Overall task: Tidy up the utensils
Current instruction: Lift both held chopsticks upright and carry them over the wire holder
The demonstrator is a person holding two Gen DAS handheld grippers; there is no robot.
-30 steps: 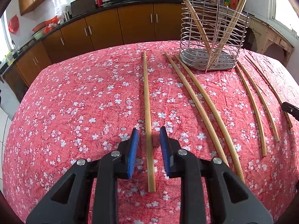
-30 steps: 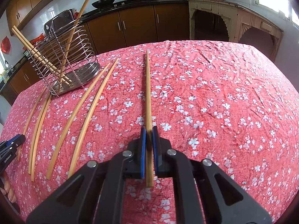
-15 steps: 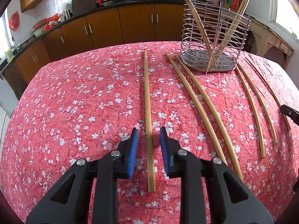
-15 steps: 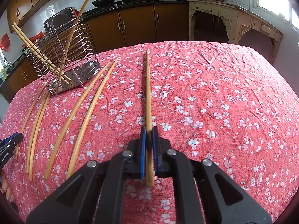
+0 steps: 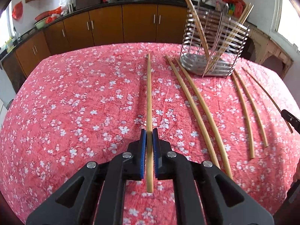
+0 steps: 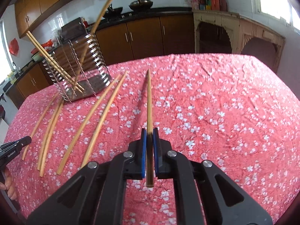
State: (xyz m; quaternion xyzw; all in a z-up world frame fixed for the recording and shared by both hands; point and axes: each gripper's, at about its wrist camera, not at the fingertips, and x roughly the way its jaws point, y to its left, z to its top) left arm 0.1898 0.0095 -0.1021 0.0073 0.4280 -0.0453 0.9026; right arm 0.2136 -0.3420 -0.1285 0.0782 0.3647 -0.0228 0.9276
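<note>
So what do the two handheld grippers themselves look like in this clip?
The left gripper and the right gripper look identical: black plastic bodies with triangular cut-outs, silver pivot bolts and flat blue ribbed pads. No cables or sleeves are visible.

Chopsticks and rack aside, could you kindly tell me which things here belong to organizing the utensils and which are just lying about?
Part of the job:
- chopstick clamped in the left tool
- chopstick clamped in the right tool
- loose chopsticks on the cloth
- wire rack, some chopsticks already inside

Just lying about:
- woks on the counter
- red bags
- floral tablecloth
</note>
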